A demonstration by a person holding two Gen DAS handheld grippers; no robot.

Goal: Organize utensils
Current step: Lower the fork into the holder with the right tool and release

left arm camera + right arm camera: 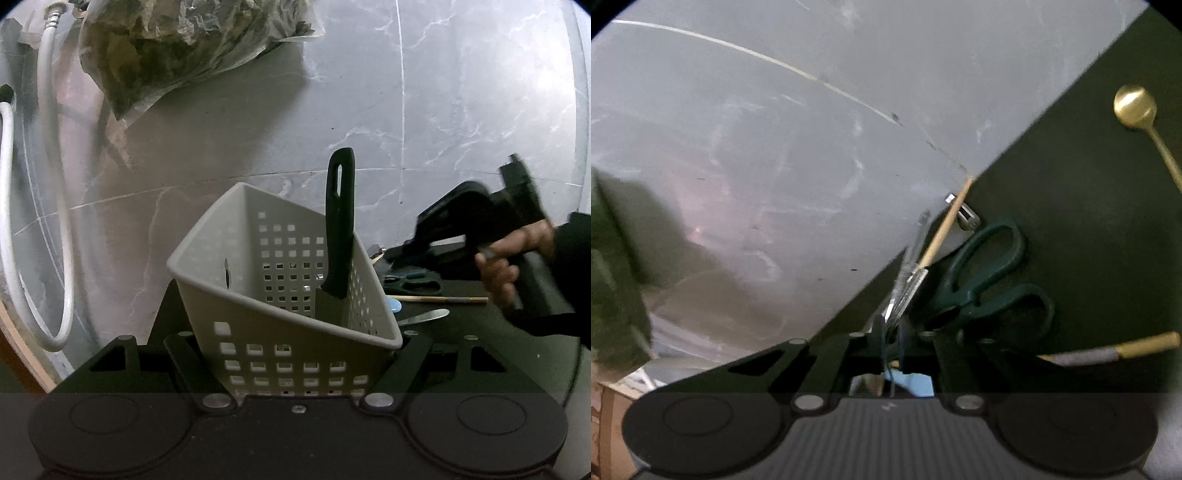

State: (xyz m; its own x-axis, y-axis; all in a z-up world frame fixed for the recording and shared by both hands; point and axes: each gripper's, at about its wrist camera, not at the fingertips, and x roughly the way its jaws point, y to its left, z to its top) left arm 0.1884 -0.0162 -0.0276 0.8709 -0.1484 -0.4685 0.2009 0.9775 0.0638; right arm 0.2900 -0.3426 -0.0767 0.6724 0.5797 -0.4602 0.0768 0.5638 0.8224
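Note:
My left gripper is shut on a white perforated basket, holding it tilted. A black-handled knife stands in the basket, blade down. To the right, dark green scissors, a wooden chopstick and a metal butter knife lie on the dark table. In the right wrist view my right gripper is shut on a thin clear utensil that lies by a chopstick. The scissors, a gold spoon and a gold-tipped handle lie nearby.
A grey marble wall stands behind the table. A plastic bag and white hoses hang at the left. The right hand and gripper body show in the left wrist view. A blue item lies under my right gripper.

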